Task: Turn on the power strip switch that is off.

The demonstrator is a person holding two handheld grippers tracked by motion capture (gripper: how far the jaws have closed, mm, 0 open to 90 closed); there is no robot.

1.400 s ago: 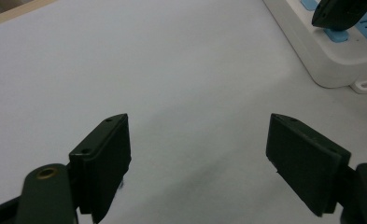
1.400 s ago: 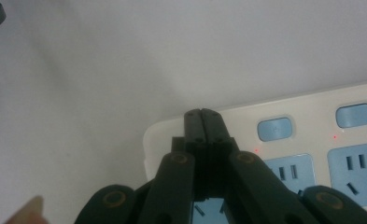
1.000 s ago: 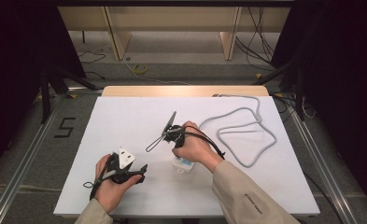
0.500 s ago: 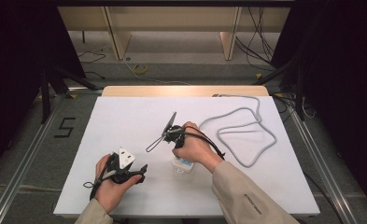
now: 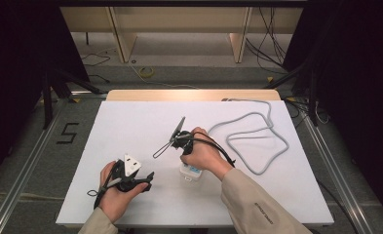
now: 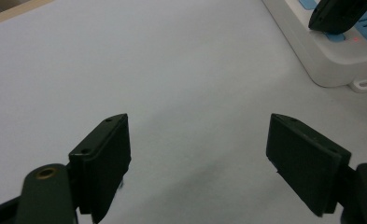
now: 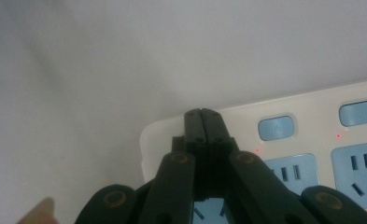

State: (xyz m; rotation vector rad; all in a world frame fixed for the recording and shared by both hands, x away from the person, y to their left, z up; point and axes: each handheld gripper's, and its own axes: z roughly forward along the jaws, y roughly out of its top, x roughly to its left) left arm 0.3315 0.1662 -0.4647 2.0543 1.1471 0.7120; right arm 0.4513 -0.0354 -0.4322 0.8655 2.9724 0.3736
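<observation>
A white power strip (image 5: pixel 191 174) with blue switches and sockets lies on the white table, and small red lights glow on it (image 7: pixel 312 140). My right gripper (image 7: pixel 203 114) is shut with nothing between its jaws. It points down at the strip's end. In the left gripper view its black tip (image 6: pixel 340 16) sits at a blue switch of the strip (image 6: pixel 330 56); whether it touches I cannot tell. My left gripper (image 6: pixel 207 154) is open over bare table, left of the strip (image 5: pixel 147 181).
The strip's grey cable (image 5: pixel 272 141) loops over the right half of the table (image 5: pixel 130 122) and runs to the far edge. A wooden shelf unit (image 5: pixel 179 24) stands beyond the table.
</observation>
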